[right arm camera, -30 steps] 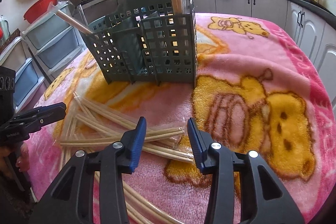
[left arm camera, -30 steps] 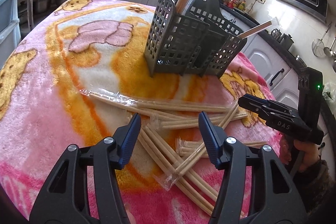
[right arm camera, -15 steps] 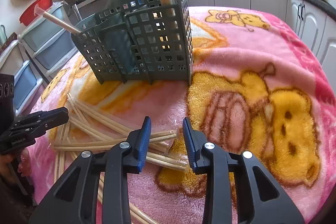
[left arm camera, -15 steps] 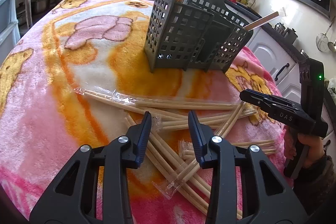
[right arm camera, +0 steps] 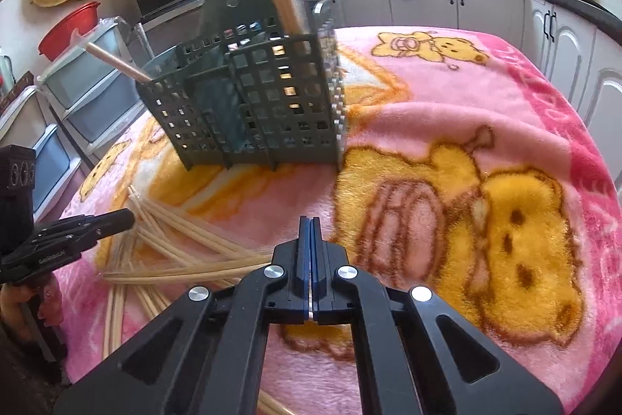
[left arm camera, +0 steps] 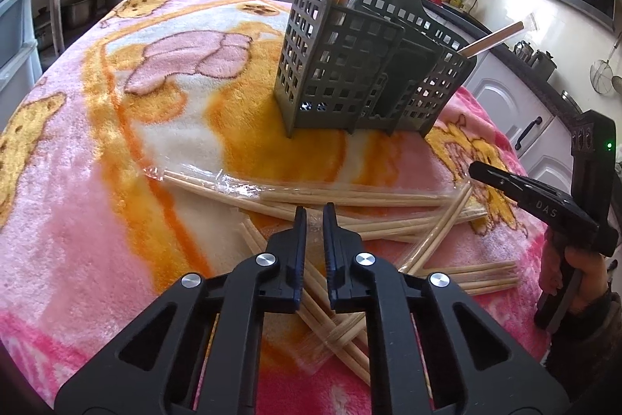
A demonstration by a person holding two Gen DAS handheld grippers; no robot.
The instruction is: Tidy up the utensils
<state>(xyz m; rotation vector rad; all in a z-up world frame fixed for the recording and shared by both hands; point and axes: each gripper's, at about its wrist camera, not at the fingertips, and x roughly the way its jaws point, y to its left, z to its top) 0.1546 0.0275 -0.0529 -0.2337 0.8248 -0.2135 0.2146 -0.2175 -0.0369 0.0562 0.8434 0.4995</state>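
Kitchen cabinets ring a bench covered by a pink blanket (right arm camera: 486, 96). On it stands a dark caddy (left arm camera: 350, 81) with chopsticks upright in one compartment and one pair leaning out of another. Wrapped chopsticks (left arm camera: 350, 199) lie scattered in front of it. The left gripper (left arm camera: 314, 217) has just been closing; its fingers stand nearly together over the pile, gripping nothing visible. The right gripper (right arm camera: 310, 228) has just closed, fingers pressed together, empty, beside the pile.

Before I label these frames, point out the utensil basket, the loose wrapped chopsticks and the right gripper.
utensil basket (left arm camera: 342, 73): left wrist view, front lattice wall.
wrapped chopsticks (left arm camera: 350, 195): left wrist view, middle of the long pack.
right gripper (right arm camera: 310, 220): right wrist view, closed fingertips.
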